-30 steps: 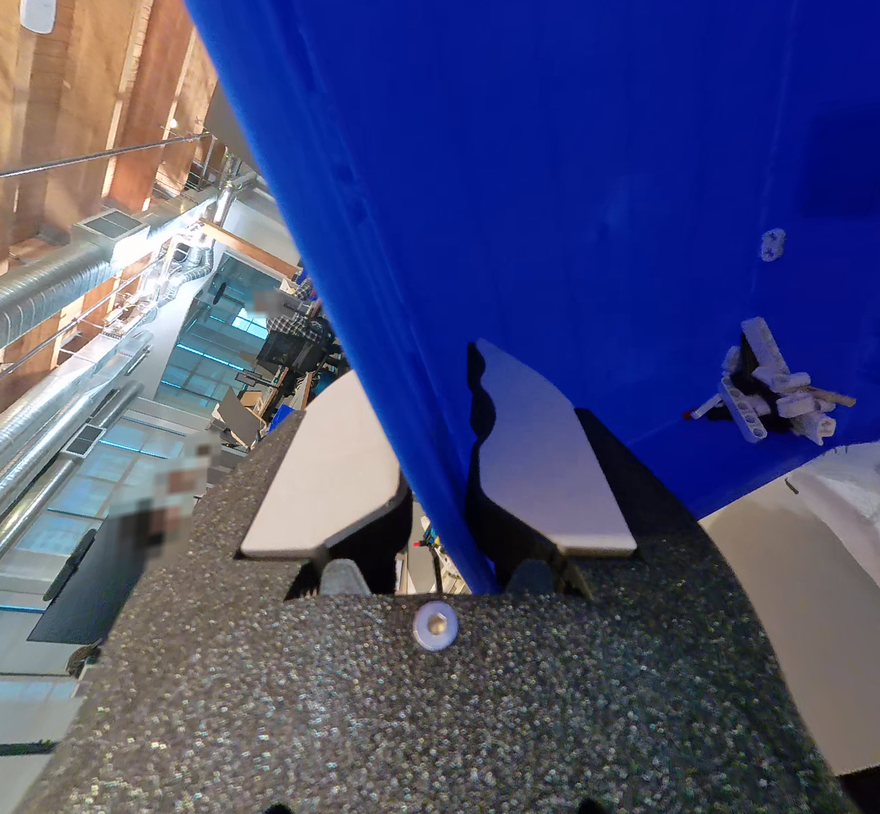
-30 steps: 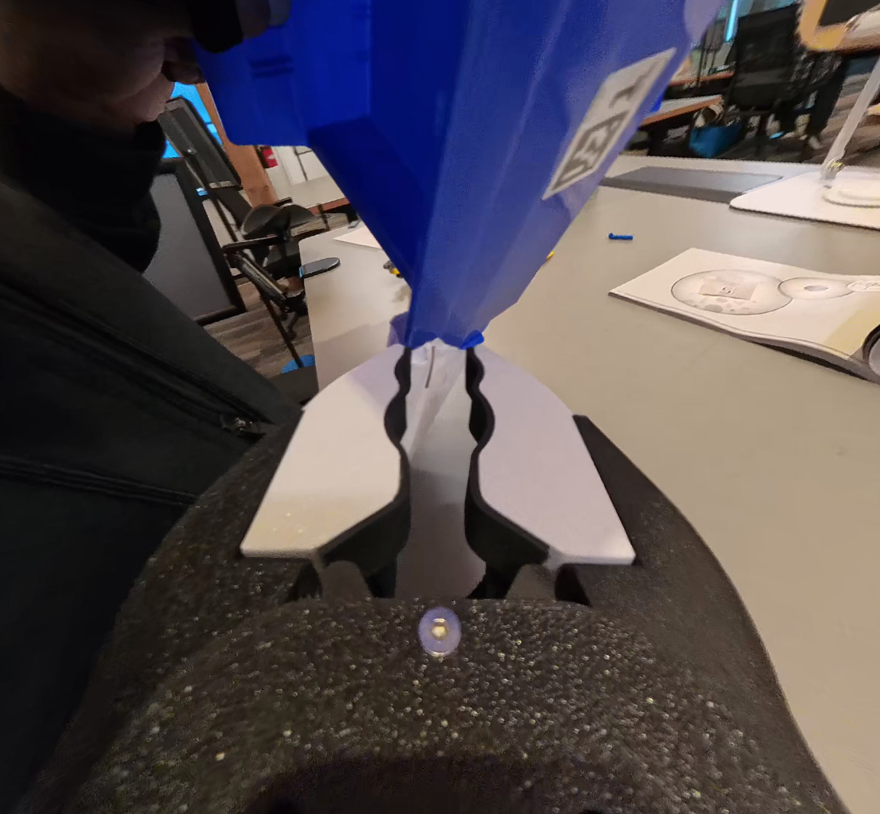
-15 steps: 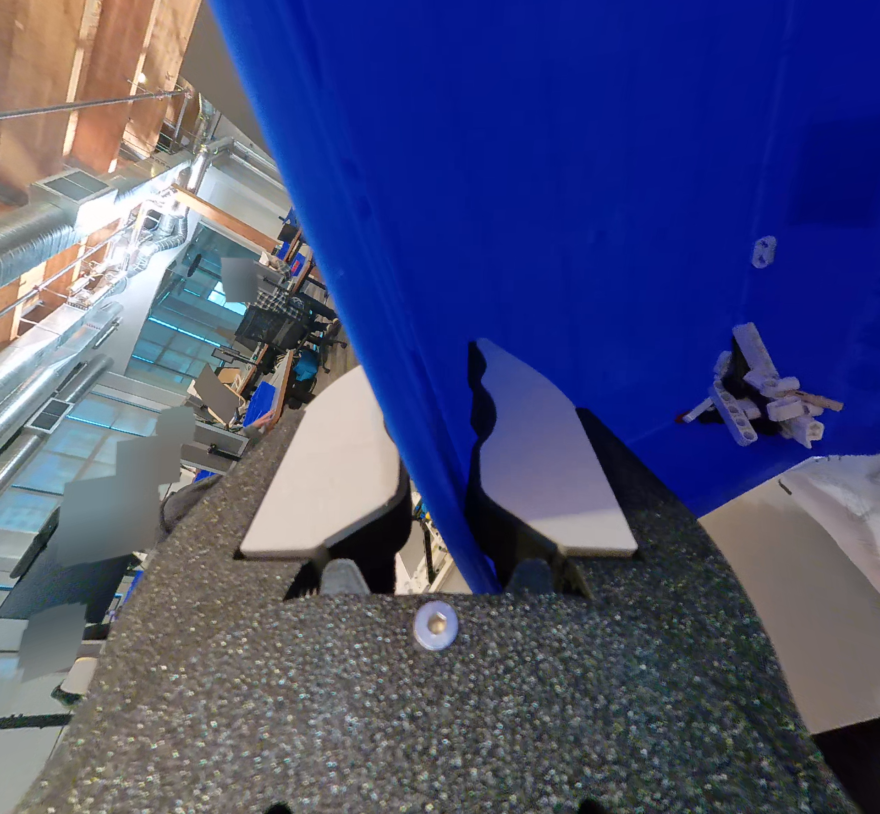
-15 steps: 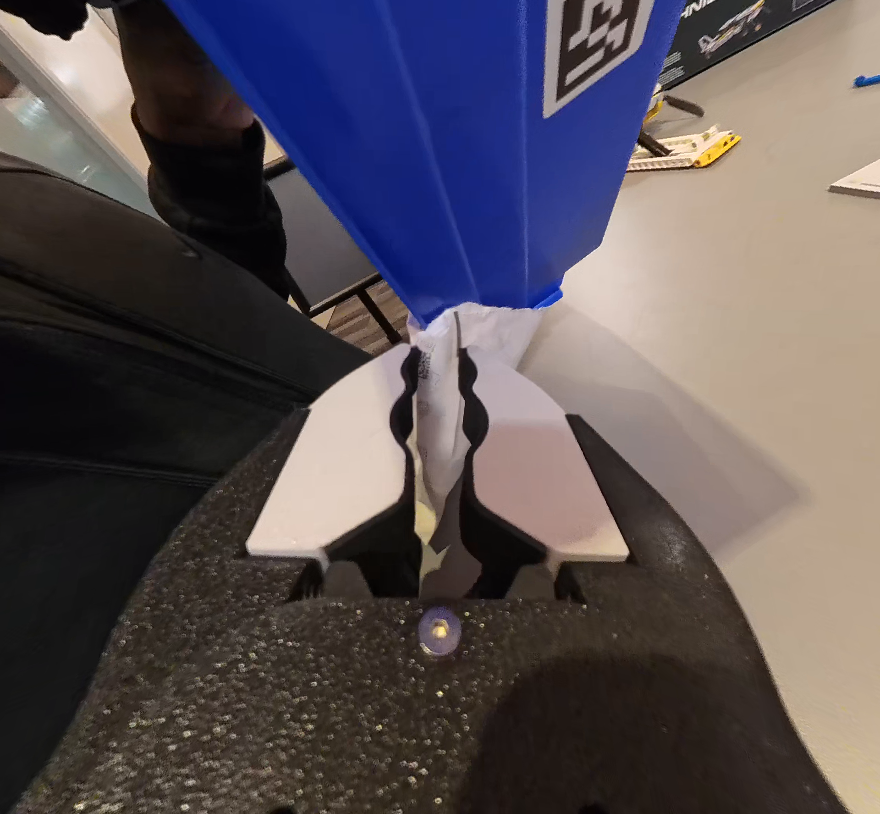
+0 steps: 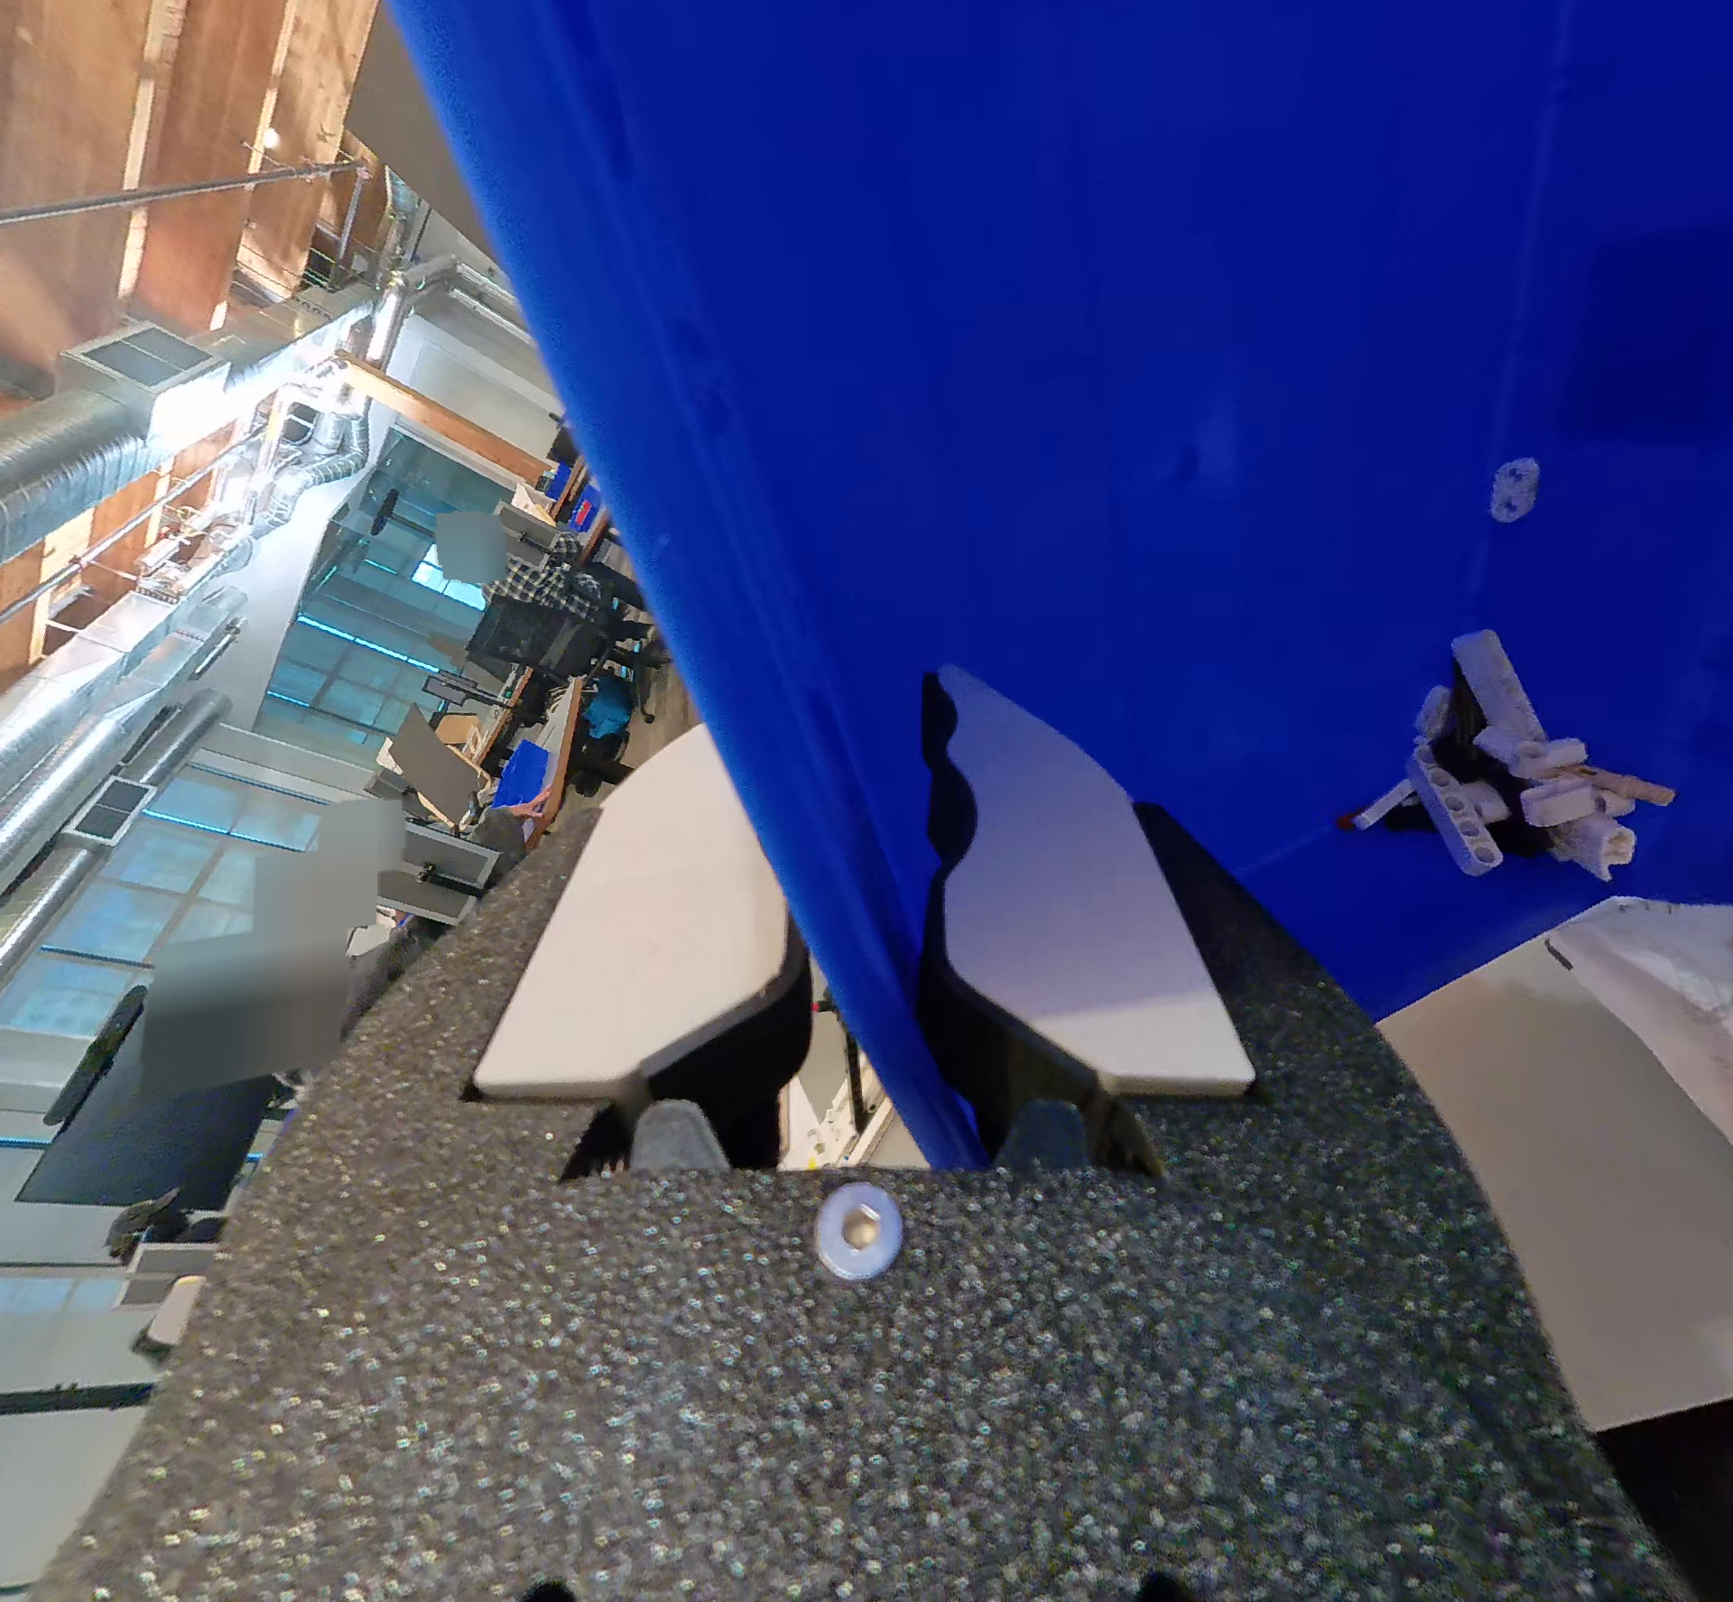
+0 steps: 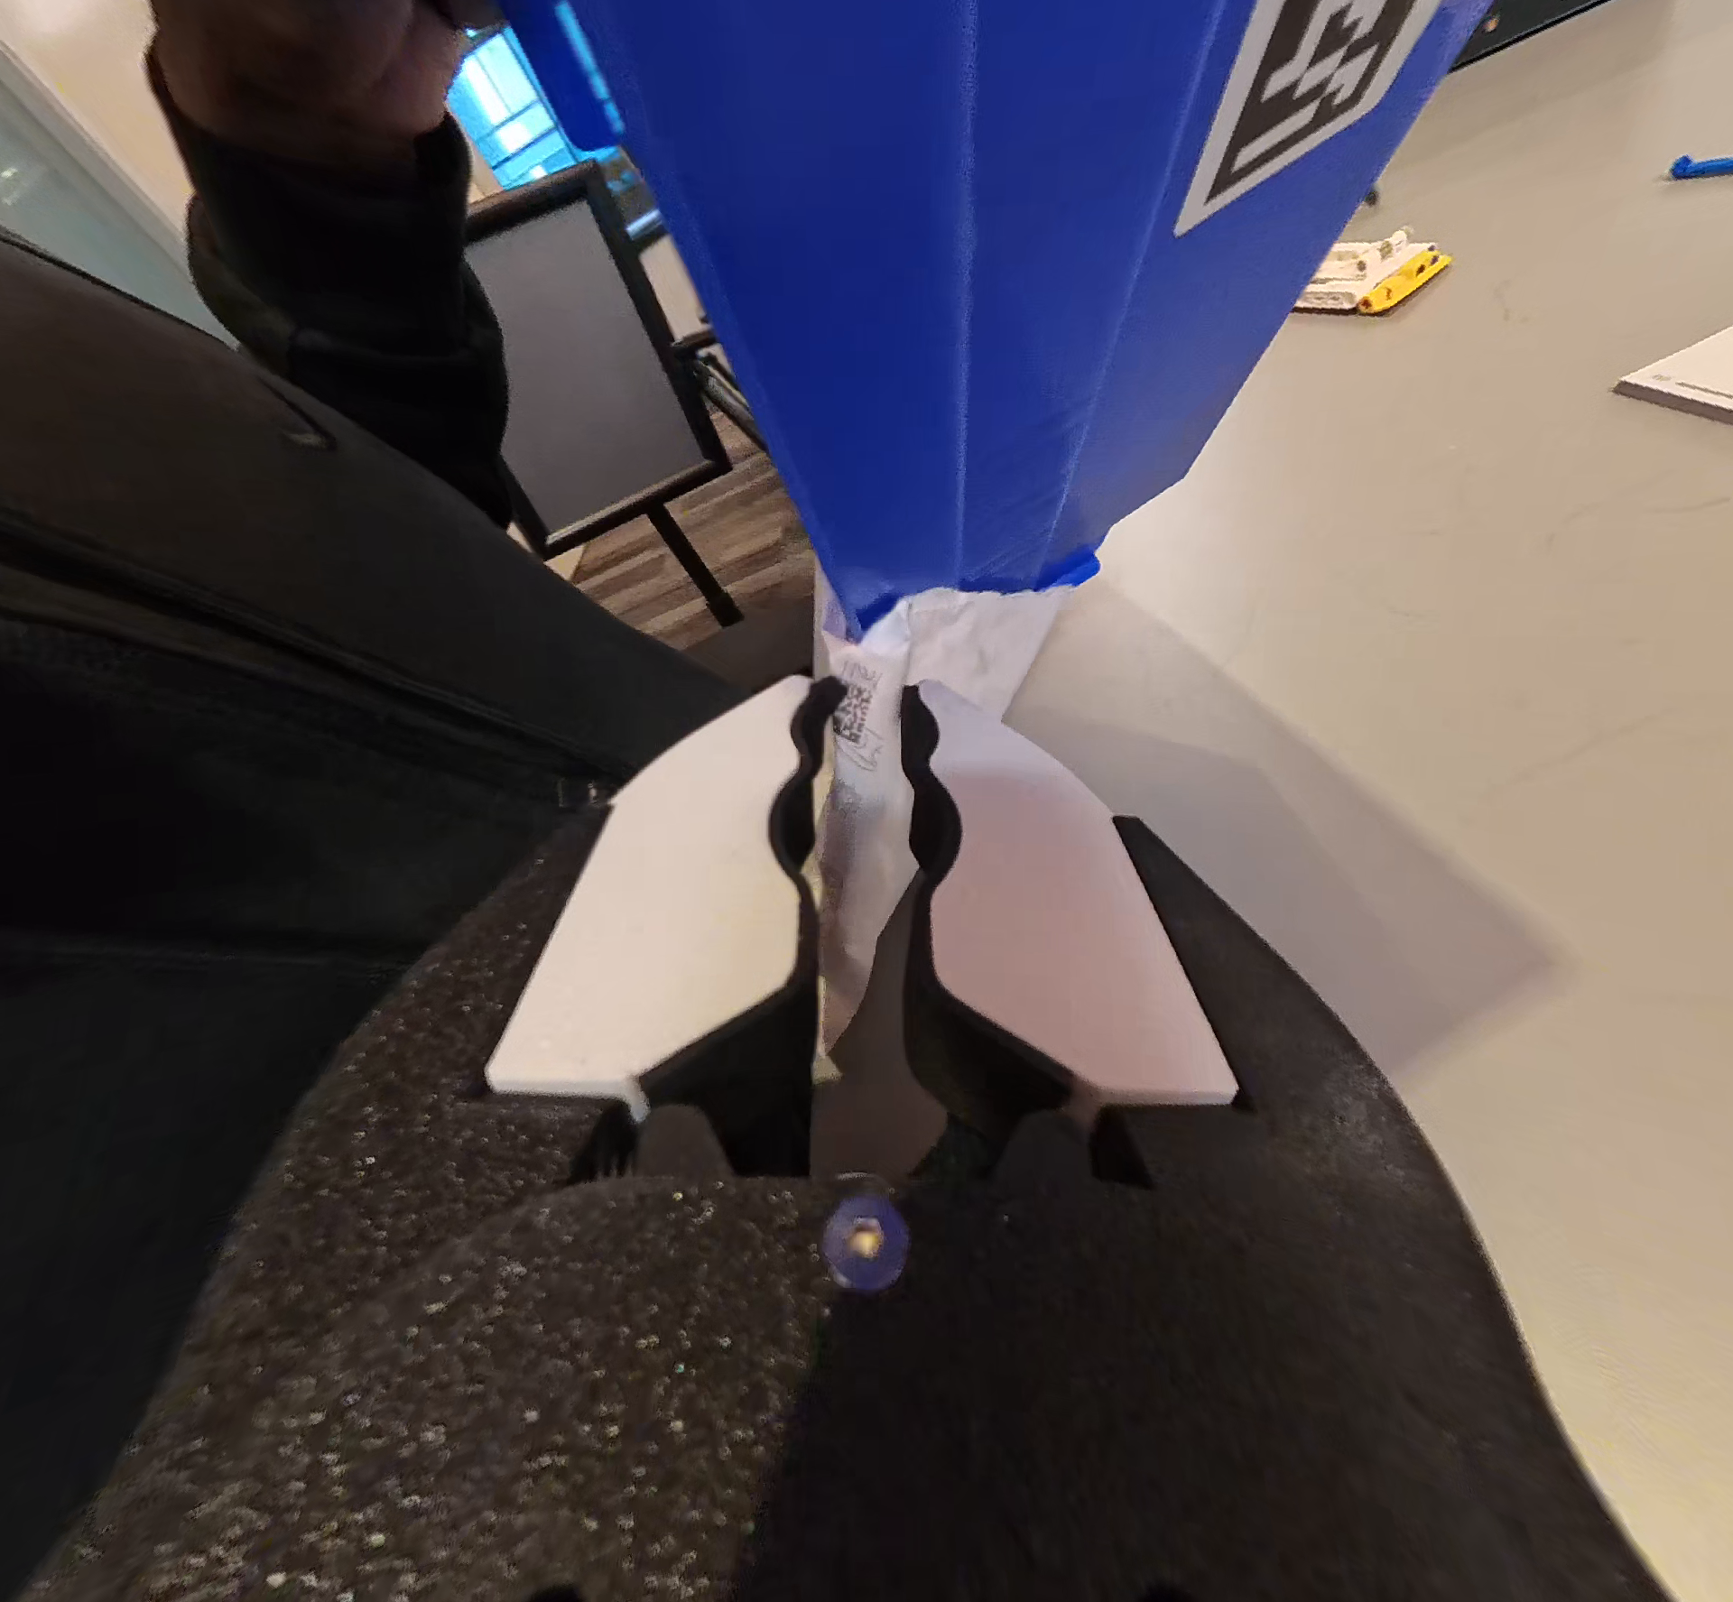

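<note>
A black-and-white square code sticker (image 6: 1332, 47) is sitting on the blue bin (image 6: 938, 244). A tiny printed code is showing on the white bag (image 6: 858, 722) just below it.

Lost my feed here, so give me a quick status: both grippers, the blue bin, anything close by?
Left gripper clamps blue bin wall. Right gripper pinches white paper bag at bin's corner. White building pieces inside bin. Table below.

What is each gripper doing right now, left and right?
Left gripper: closed on the blue bin wall.
Right gripper: closed on the white paper bag.
</note>
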`<state>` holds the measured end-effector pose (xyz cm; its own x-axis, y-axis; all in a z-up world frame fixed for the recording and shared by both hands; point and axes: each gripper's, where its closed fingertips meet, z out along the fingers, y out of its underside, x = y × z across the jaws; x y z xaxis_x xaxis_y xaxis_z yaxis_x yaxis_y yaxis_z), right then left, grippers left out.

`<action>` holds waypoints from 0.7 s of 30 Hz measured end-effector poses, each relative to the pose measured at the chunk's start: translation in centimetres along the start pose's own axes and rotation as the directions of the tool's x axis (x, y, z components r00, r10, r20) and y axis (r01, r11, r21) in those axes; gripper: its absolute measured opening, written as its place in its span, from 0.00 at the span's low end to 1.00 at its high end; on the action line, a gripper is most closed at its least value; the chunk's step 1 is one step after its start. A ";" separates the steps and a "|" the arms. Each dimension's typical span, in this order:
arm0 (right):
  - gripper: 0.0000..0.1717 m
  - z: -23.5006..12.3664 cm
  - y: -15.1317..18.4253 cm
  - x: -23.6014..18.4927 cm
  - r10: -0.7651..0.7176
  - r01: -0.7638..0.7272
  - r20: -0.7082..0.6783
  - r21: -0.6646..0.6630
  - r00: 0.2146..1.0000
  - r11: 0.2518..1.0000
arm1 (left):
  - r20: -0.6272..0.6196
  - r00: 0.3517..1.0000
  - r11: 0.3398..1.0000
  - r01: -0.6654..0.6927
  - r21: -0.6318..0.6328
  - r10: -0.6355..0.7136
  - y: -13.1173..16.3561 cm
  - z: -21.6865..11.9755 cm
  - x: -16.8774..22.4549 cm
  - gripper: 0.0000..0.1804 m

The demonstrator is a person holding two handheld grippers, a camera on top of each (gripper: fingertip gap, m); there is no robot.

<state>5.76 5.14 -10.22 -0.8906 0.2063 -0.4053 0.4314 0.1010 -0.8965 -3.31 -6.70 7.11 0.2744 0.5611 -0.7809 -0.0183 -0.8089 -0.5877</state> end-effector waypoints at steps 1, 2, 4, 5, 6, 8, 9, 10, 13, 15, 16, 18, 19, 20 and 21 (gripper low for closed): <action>0.08 0.0 -0.1 0.0 -0.010 0.010 -0.018 0.007 1.000 1.000 | 0.005 1.000 1.000 -0.007 0.000 0.007 0.0 0.0 -0.1 0.13; 0.06 0.0 -0.2 0.0 -0.021 0.021 -0.036 0.017 0.999 1.000 | 0.011 1.000 1.000 -0.014 0.000 0.014 -0.1 -0.1 -0.1 0.13; 0.03 0.0 -0.4 0.0 -0.039 0.042 -0.069 0.045 0.997 0.998 | 0.024 0.999 1.000 -0.028 0.008 0.028 -0.4 -0.2 -0.3 0.13; 0.01 0.1 -0.5 -0.1 -0.047 0.052 -0.083 0.059 0.995 0.997 | 0.035 0.999 0.999 -0.041 0.014 0.040 -0.6 -0.3 -0.4 0.13; 0.01 0.1 -0.6 -0.1 -0.057 0.064 -0.099 0.069 0.994 0.996 | 0.040 0.998 0.998 -0.050 0.022 0.050 -0.8 -0.4 -0.4 0.13; 0.00 0.0 -0.6 0.1 -0.070 0.083 -0.134 0.091 0.989 0.992 | 0.052 0.997 0.997 -0.061 0.035 0.059 -1.2 -0.7 -0.3 0.13; 0.00 0.0 -0.6 0.2 -0.072 0.089 -0.150 0.105 0.986 0.991 | 0.057 0.996 0.997 -0.068 0.041 0.065 -1.3 -0.8 -0.2 0.13; 0.00 0.0 -0.6 0.3 -0.071 0.091 -0.164 0.120 0.984 0.989 | 0.062 0.996 0.997 -0.065 0.047 0.062 -1.5 -0.9 -0.1 0.13; 0.00 -0.2 -0.1 0.7 -0.067 0.098 -0.216 0.136 0.974 0.986 | 0.065 0.996 0.996 -0.071 0.060 0.067 -1.8 -1.2 0.7 0.13; 0.00 -0.5 -0.1 0.7 -0.060 0.096 -0.229 0.148 0.972 0.984 | 0.070 0.997 0.998 -0.034 0.060 0.030 -1.7 -1.4 1.0 0.14; 0.00 -0.6 0.1 0.9 -0.068 0.105 -0.249 0.140 0.966 0.985 | 0.070 0.997 0.997 -0.042 0.061 0.037 -1.7 -1.5 1.3 0.14; 0.00 -0.9 -0.1 0.6 -0.066 0.108 -0.242 0.162 0.968 0.981 | 0.089 0.996 0.999 -0.014 0.053 0.009 -1.5 -1.7 1.0 0.14; 0.00 -1.0 -0.2 0.5 -0.068 0.112 -0.248 0.169 0.966 0.979 | 0.093 0.996 0.999 -0.003 0.054 -0.002 -1.5 -2.0 1.0 0.14; 0.00 -1.1 -0.2 0.6 -0.077 0.122 -0.257 0.167 0.963 0.978 | 0.105 0.994 0.998 -0.017 0.053 0.011 -1.4 -2.1 1.1 0.14; 0.00 -1.1 -0.2 0.4 -0.079 0.126 -0.252 0.173 0.964 0.977 | 0.121 0.993 0.999 -0.012 0.050 0.006 -1.3 -2.2 0.8 0.13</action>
<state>5.46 6.28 -10.01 -0.8569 0.4362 -0.2747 0.2847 -0.0438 -0.9576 -0.94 -5.58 7.67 0.1556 0.5738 -0.8041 -0.0691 -0.8057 -0.5883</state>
